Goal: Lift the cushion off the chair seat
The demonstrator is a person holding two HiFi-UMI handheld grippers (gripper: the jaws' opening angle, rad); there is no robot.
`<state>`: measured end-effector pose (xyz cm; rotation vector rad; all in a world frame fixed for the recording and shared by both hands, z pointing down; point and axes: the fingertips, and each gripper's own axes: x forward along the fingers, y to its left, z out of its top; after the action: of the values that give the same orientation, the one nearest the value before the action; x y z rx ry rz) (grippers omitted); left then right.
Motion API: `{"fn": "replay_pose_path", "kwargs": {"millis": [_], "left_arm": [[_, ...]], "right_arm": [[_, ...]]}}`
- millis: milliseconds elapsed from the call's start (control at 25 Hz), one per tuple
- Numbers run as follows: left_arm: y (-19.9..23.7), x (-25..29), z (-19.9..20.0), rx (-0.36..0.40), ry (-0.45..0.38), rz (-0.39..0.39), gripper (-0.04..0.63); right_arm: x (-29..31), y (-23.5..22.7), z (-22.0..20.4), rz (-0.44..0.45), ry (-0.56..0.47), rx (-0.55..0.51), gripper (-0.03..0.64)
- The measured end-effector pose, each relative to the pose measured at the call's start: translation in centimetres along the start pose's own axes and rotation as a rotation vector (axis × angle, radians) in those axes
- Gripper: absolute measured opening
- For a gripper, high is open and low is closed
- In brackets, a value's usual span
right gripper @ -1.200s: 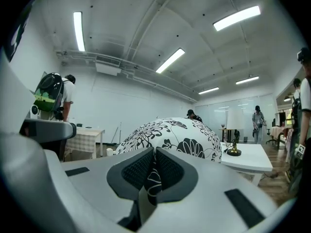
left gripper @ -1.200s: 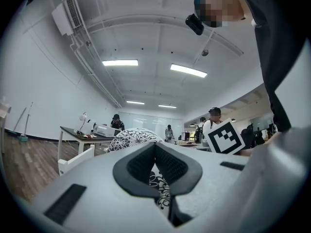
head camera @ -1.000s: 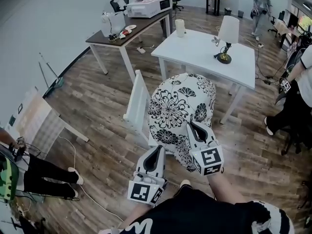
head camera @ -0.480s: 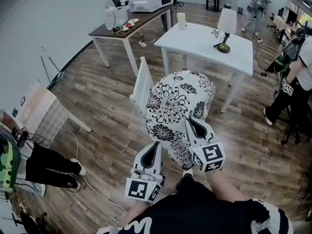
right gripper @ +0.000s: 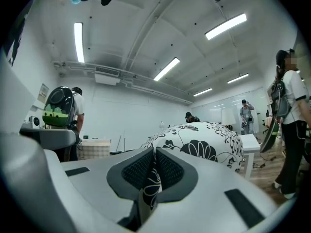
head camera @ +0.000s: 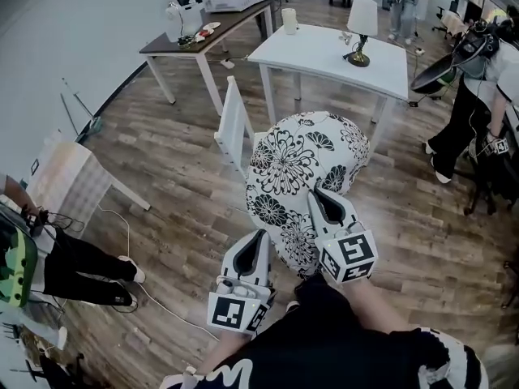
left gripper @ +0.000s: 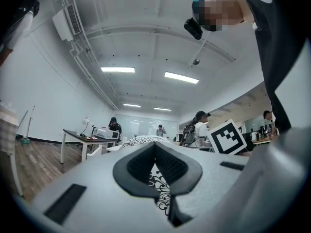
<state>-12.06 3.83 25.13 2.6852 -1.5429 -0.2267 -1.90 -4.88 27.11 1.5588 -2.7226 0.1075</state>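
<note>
We have the cushion [head camera: 304, 164] pinched at its near edge by both tools. The left gripper [head camera: 258, 245] has its jaws drawn together on a fold of the flowered cover, which shows as a thin strip between the pads in the left gripper view. The right gripper [head camera: 320, 201], just beside it, is clamped the same way on another fold. The cushion bulges out ahead of both sets of jaws, with most of its bulk beyond the tips and rising above them.

The white chair [head camera: 233, 120] stands past the cushion, ahead and to the left of the left gripper. Only its back shows. The seat is hidden behind the cushion, so we cannot see a gap outright.

We judge the lift itself done, or very nearly: the cushion seems to hang from our two grips, with floorboards rather than seat around its near edge. What looks left is to carry it clear of the chair with both pinches firm, since a loose cover may slip between the pads.
</note>
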Motion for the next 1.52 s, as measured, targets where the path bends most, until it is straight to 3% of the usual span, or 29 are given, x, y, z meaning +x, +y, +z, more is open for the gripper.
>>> {"fn": "replay_pose_path", "kwargs": {"millis": [280, 520, 760, 1000, 1200, 1400, 1520], "left_arm": [[-2.1, -3.2, -2.8, -0.011, -0.006, -0.010, 0.005], [-2.1, -3.6, -2.8, -0.026, -0.014, 0.002, 0.006], [-4.4, -4.3, -5.3, -0.023, 0.012, 0.005, 0.005], [-9.3, -7.5, -5.5, -0.041, 0.028, 0.005, 0.005], [-13.4, -6.7, -4.7, -0.042, 0.019, 0.016, 0.005], [-20.5, -11.6, -6.8, -0.025, -0.011, 0.022, 0.005], [-22.0, -13.2, -6.7, -0.031, -0.013, 0.033, 0.005]], "right_arm": [[-3.7, 0.7, -2.8, -0.013, -0.009, 0.022, 0.031], [-4.1, 1.1, -2.7, -0.005, 0.001, 0.024, 0.031], [-6.4, 0.6, -4.5, 0.015, -0.006, 0.013, 0.031], [-12.4, 1.0, -4.8, 0.018, 0.002, 0.024, 0.031], [-15.4, -1.1, -3.7, 0.037, 0.003, 0.028, 0.031], [-23.9, -0.7, -5.2, 0.054, -0.034, 0.018, 0.031], [-25.9, 0.0, -4.9, 0.062, -0.032, 0.008, 0.031]]}}
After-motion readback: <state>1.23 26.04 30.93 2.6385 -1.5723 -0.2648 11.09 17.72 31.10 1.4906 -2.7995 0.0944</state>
